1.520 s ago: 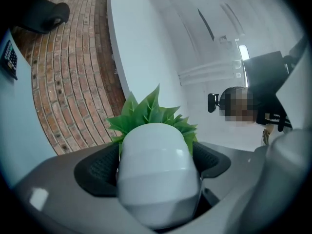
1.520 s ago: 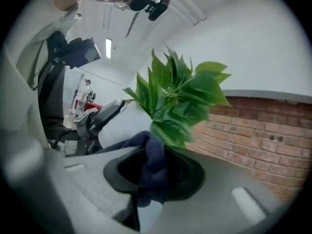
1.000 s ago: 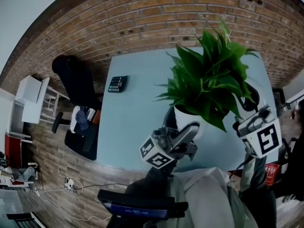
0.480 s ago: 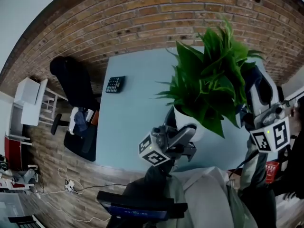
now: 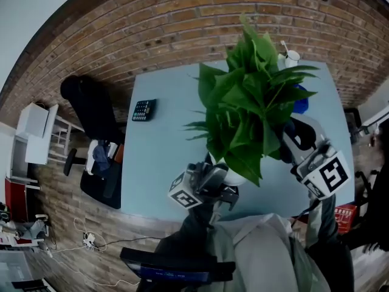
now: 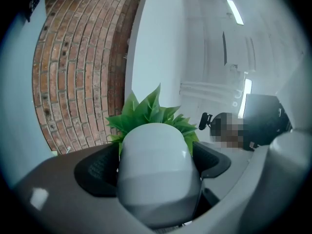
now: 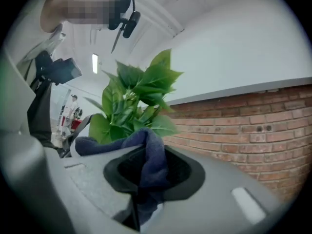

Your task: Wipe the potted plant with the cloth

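Observation:
The potted plant has broad green leaves and a white pot, and stands near the front edge of the pale blue table. My left gripper is shut on the pot. In the left gripper view the pot fills the gap between the wide-set pads, with leaves above it. My right gripper is at the plant's right side, among the lower leaves. It is shut on a dark blue cloth, which drapes over its jaws beside the leaves.
A black calculator lies on the table's left part. A white cup stands at the far edge behind the plant. A black office chair sits left of the table on the brick floor. A red box is at the lower right.
My right gripper, with the cloth in it, rose beside the plant, then came down its right side. The plant now sits further left and leans differently. My left gripper kept its hold on the pot.

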Demonstrator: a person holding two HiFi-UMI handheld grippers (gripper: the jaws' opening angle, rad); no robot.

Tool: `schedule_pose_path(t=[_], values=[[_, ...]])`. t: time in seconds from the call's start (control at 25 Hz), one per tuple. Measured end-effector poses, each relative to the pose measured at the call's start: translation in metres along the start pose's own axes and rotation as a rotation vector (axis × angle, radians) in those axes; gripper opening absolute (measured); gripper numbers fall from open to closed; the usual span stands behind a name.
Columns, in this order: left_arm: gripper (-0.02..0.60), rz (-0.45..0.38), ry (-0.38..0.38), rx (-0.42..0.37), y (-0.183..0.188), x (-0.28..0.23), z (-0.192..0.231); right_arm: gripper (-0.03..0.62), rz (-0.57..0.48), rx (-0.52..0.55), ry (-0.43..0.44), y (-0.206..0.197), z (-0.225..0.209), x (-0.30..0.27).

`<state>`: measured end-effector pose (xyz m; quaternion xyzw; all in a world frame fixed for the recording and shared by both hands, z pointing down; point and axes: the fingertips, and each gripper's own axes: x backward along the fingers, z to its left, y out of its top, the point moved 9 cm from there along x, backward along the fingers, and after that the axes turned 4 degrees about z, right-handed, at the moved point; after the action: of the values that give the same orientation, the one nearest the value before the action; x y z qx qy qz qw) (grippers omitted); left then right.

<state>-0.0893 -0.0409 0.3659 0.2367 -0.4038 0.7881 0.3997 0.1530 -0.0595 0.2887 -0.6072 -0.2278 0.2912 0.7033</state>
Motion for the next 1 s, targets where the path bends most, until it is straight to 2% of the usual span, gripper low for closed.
schedule_pose_path(t=[0.12, 0.2, 0.28, 0.36, 0.48, 0.56, 0.6, 0.64, 0.76, 0.84, 0.92, 1.0], values=[[0.488, -0.001, -0.026, 0.048, -0.005, 0.004, 0.007, 0.092, -0.097, -0.087, -0.136, 0.011, -0.024, 0.007], [0.488, -0.001, -0.064, 0.095, -0.011, 0.002, 0.011, 0.092, -0.121, -0.075, -0.143, 0.02, -0.028, 0.0], [0.488, -0.02, -0.107, 0.147, -0.017, 0.002, 0.016, 0.092, -0.081, -0.005, -0.07, 0.02, -0.018, -0.014], [0.488, -0.059, -0.146, 0.186, -0.018, 0.007, 0.02, 0.092, -0.018, 0.046, 0.042, 0.009, -0.001, -0.025], [0.488, -0.08, -0.169, 0.201, -0.011, 0.018, 0.023, 0.092, 0.06, 0.015, 0.189, -0.016, 0.019, -0.027], [0.488, -0.062, -0.18, 0.202, -0.007, 0.021, 0.023, 0.092, 0.114, -0.024, 0.227, -0.03, 0.025, -0.027], [0.488, -0.05, -0.186, 0.205, -0.006, 0.023, 0.023, 0.092, 0.114, -0.031, 0.216, -0.032, 0.024, -0.026], [0.488, -0.038, -0.192, 0.207, -0.006, 0.024, 0.023, 0.092, 0.086, -0.031, 0.187, -0.03, 0.019, -0.025], [0.488, -0.014, -0.219, 0.21, -0.008, 0.026, 0.021, 0.092, -0.093, -0.044, 0.055, -0.004, -0.003, -0.016], [0.488, -0.007, -0.222, 0.209, -0.011, 0.027, 0.021, 0.092, -0.184, -0.076, 0.006, 0.014, -0.014, -0.012], [0.488, -0.009, -0.23, 0.224, -0.015, 0.026, 0.024, 0.092, -0.201, -0.082, 0.031, 0.019, -0.014, -0.016], [0.489, -0.02, -0.262, 0.272, -0.021, 0.024, 0.026, 0.092, -0.155, -0.061, 0.104, 0.012, -0.001, -0.025]])
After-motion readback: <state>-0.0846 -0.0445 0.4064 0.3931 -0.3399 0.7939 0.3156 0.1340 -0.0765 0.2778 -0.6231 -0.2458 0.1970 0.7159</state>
